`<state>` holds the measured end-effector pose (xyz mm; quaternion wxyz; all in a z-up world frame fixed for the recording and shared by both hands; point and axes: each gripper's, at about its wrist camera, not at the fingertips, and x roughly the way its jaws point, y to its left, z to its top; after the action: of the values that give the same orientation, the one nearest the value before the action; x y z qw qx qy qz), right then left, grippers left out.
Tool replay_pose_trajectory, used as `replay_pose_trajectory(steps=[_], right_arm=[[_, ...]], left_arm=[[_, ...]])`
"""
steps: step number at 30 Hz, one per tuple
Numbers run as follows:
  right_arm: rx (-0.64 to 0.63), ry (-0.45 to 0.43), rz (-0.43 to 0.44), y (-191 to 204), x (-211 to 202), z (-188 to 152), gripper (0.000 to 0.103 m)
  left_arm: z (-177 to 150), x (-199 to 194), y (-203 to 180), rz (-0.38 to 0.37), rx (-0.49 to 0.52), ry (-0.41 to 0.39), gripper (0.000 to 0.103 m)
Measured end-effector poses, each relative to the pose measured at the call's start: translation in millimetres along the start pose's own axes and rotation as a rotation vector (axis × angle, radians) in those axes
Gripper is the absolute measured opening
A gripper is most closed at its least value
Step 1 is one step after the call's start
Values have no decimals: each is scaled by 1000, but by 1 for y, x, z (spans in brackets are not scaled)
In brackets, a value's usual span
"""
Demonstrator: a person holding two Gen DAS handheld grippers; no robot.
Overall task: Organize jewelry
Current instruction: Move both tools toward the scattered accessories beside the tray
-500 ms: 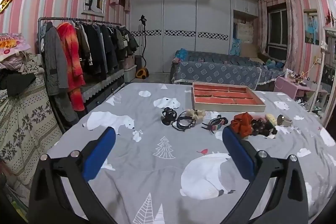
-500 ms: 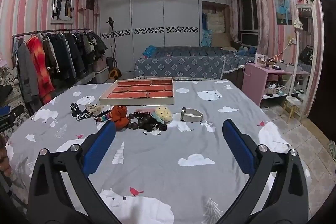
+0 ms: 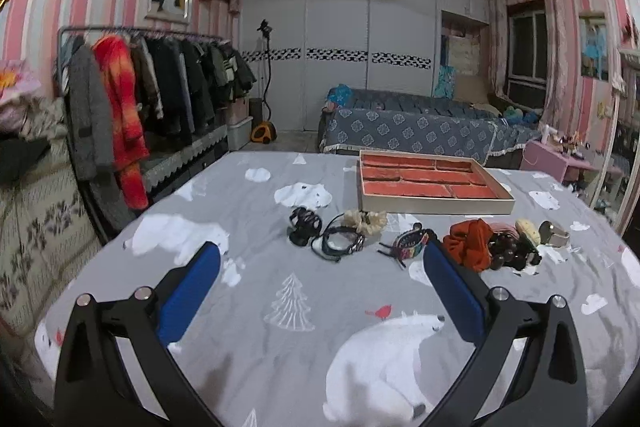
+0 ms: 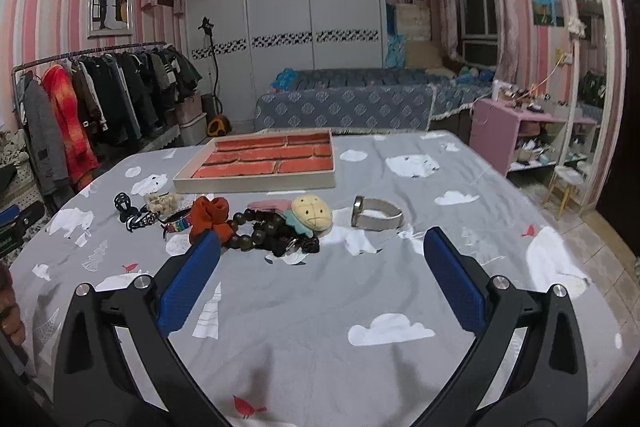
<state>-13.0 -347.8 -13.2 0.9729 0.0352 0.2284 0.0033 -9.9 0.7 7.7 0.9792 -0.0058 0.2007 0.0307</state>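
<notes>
A row of accessories lies on a grey bear-print cloth: a black claw clip, black cords, a cream scrunchie, a multicoloured band, an orange scrunchie, dark wooden beads, a yellow plush clip and a silver bracelet. Behind them stands a tray with orange compartments, which also shows in the right wrist view. My left gripper is open and empty in front of the cords. My right gripper is open and empty in front of the beads.
A clothes rack stands to the left of the table. A bed with a blue cover is behind it. A pink shelf and a mirror stand to the right. The table's right edge drops to a tiled floor.
Both grippers have moved forward toward the row of accessories, which now looks larger and nearer. Both stay open.
</notes>
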Motion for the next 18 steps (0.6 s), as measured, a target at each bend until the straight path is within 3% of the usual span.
replay_pose_trajectory(steps=[7,18], right_arm=[[1,16,-29,-3,25,-1,99],[-44,53,-36,-1,45,4,99]], left_arm=[[12,23,-10,-30,11,-22,99],[6,38,-22,-56,35,18,99]])
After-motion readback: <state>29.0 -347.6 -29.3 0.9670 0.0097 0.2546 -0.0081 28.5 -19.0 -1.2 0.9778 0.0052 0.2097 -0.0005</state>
